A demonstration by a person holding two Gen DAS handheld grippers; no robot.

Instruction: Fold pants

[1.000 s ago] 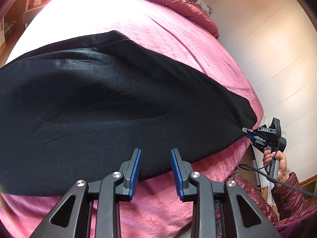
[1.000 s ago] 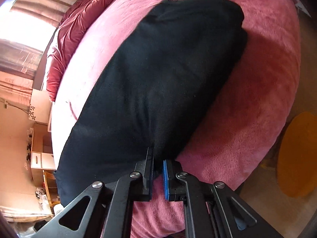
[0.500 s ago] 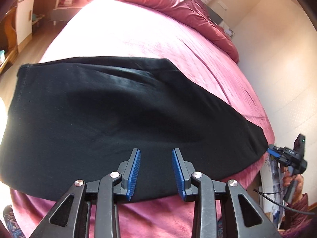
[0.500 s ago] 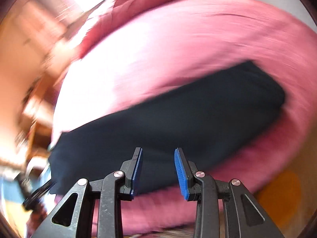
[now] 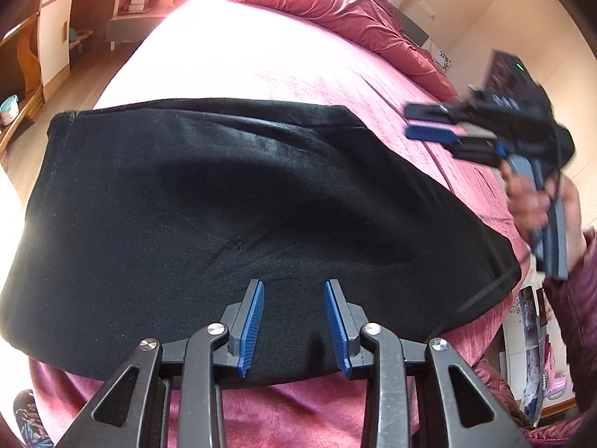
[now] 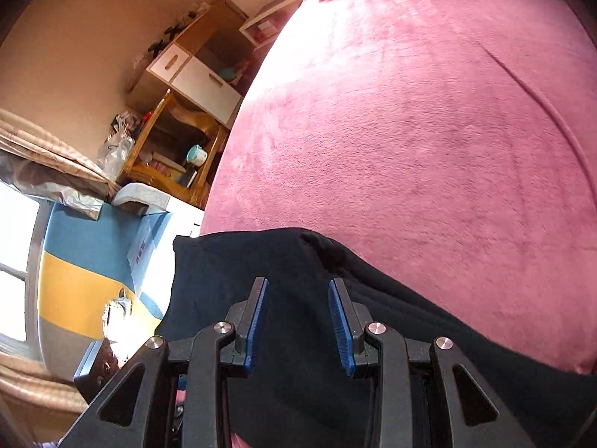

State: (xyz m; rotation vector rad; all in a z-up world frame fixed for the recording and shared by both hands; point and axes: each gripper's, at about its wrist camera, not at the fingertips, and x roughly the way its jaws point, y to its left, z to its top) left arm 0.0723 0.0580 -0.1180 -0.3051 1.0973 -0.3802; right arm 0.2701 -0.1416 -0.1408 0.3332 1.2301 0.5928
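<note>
At the lower centre of the frame the left gripper (image 5: 294, 326) hovers with fingers spread and empty. The black pants (image 5: 231, 224) lie beyond, folded lengthwise across the pink bed (image 5: 283, 63). The right gripper (image 5: 429, 121), also spread, hangs at upper right. Crosswise folds likely remain.

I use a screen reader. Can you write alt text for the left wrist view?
Black pants lie folded flat across a pink bed. The open left gripper hovers at their near edge; the right gripper, open and empty, is held above the bed.
</note>
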